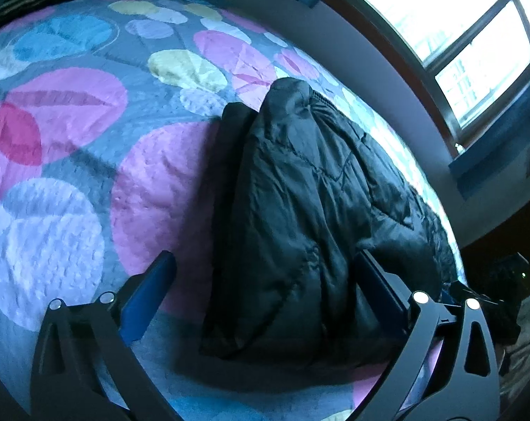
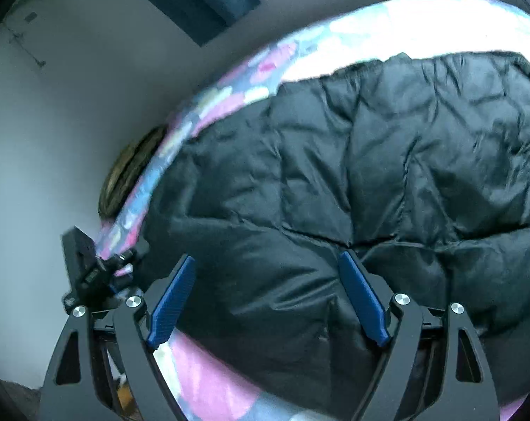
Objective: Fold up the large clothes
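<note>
I'm looking over a bed (image 1: 72,140) covered by a bedspread printed with big pink, blue and pale leaf shapes. On it lies a black quilted puffer jacket (image 1: 310,210), folded into a long bundle; in the left wrist view its long axis runs from near my gripper away toward the window (image 1: 451,35), narrowing at the far end. I can read no brand, label or writing on it. My left gripper (image 1: 265,270) is spread wide astride the jacket's near end, pads not pressing. My right gripper (image 2: 268,280) hangs spread above the jacket, pinching nothing.
</note>
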`<state>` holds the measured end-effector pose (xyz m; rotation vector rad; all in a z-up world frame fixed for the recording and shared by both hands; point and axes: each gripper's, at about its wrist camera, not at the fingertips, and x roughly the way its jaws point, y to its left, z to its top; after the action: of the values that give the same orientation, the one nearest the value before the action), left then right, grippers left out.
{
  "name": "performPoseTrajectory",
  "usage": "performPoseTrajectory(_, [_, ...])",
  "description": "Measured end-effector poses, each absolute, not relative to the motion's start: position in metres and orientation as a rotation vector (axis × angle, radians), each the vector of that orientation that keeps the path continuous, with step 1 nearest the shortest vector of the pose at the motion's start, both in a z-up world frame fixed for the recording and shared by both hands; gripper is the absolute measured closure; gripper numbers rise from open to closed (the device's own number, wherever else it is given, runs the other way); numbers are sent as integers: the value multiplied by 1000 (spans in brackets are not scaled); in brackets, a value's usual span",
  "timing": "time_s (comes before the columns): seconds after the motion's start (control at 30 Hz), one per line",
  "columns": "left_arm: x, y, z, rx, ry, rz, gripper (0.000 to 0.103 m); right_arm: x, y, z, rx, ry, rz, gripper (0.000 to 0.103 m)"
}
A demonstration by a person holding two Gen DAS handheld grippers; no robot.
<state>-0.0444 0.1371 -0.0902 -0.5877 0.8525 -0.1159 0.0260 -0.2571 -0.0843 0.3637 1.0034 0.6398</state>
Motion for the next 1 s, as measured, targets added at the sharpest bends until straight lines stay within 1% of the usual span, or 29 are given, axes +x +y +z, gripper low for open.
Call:
performPoseTrajectory(0.1, [-44, 139, -90, -583, 857, -136, 3, 27, -257, -87, 380, 999, 647, 20])
performPoseTrajectory(0.23, [-48, 148, -84, -650, 862, -167, 3, 29, -263, -89, 411, 999, 674, 20])
performPoseTrajectory(0.37, [-50, 159, -66, -669, 794, -195, 3, 30, -263, -90, 411, 991, 686, 20])
performPoseTrajectory(0.43, [-45, 164, -63, -678, 788, -218, 3, 30, -264, -90, 412, 987, 690, 20])
performPoseTrajectory(0.6, [-10, 176, -82, -758, 869, -278, 3, 28, -266, -88, 418, 981, 700, 20])
performPoseTrajectory(0.83, [41, 180, -100, -766, 944, -393, 3, 21, -270, -88, 423, 973, 706, 20])
performPoseTrajectory(1.0, [63, 169, -104, -634, 1035, -458, 3, 22, -268, -88, 419, 970, 704, 20])
